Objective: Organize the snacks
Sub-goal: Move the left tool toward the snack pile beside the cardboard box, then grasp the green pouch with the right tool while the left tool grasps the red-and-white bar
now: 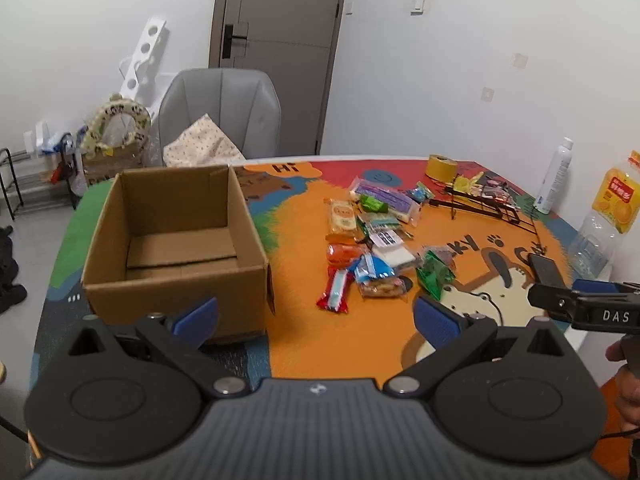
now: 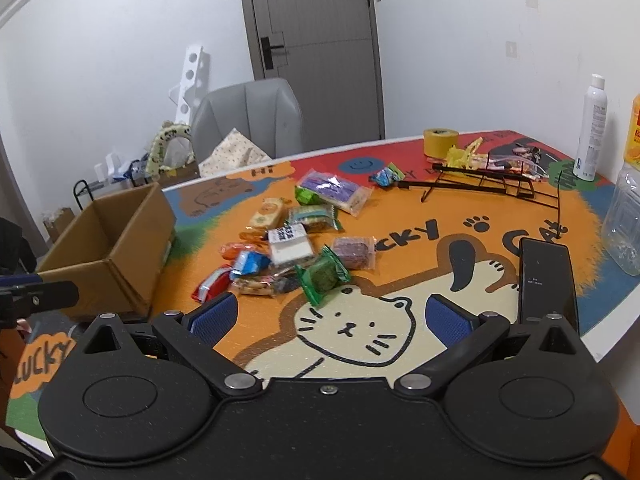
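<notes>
A pile of several wrapped snacks [image 1: 372,240] [image 2: 296,240] lies in the middle of the cartoon-print table mat [image 1: 340,344]. An open cardboard box [image 1: 176,240] [image 2: 108,248] with nothing in it stands to the left of the pile. My left gripper [image 1: 316,316] hovers open near the front of the table, between the box and the snacks, holding nothing. My right gripper [image 2: 332,316] is open too, over the cat drawing in front of the pile; a green packet [image 2: 324,276] lies just beyond its fingers. In the left wrist view the right gripper's tip [image 1: 576,304] shows at the right edge.
A black phone [image 2: 546,280] lies right of my right gripper. A black wire rack [image 2: 488,184], a roll of yellow tape [image 2: 440,142], a white spray can [image 2: 592,128] and an orange-juice bottle [image 1: 600,220] stand at the back right. A grey chair [image 1: 220,116] sits behind the table.
</notes>
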`<control>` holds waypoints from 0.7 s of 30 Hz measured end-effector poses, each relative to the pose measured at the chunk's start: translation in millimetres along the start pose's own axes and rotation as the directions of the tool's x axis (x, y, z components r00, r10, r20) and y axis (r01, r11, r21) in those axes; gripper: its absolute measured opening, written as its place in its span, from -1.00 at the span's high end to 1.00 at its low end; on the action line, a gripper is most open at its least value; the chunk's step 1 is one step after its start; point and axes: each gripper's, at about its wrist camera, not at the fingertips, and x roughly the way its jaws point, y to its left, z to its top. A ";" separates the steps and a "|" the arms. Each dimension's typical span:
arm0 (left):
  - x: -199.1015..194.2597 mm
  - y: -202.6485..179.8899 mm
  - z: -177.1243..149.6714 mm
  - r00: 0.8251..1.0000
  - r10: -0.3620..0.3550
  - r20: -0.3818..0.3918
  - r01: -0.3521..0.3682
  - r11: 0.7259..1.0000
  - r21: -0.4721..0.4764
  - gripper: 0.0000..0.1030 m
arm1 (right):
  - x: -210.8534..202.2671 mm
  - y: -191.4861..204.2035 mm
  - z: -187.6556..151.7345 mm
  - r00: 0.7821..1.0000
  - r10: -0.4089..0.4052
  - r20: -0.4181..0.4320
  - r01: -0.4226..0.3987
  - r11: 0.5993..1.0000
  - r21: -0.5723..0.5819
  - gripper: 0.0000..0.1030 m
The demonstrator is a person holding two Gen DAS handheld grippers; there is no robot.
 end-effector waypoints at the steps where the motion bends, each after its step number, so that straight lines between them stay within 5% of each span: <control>1: 2.9 -1.3 0.5 1.000 0.002 0.004 -0.002 1.000 0.005 -1.00 | 2.9 -0.3 0.0 1.000 0.002 -0.001 -0.002 1.000 -0.002 -1.00; 14: 46.7 -3.2 2.2 0.999 -0.045 -0.024 0.044 0.999 -0.023 -1.00 | 40.1 -11.0 -0.3 0.998 0.055 -0.021 -0.055 0.998 0.001 -0.99; 21: 69.5 -5.6 1.8 0.996 -0.082 -0.042 0.081 0.996 -0.035 -0.98 | 61.4 -16.8 0.2 0.992 0.120 -0.036 -0.118 0.992 0.041 -0.67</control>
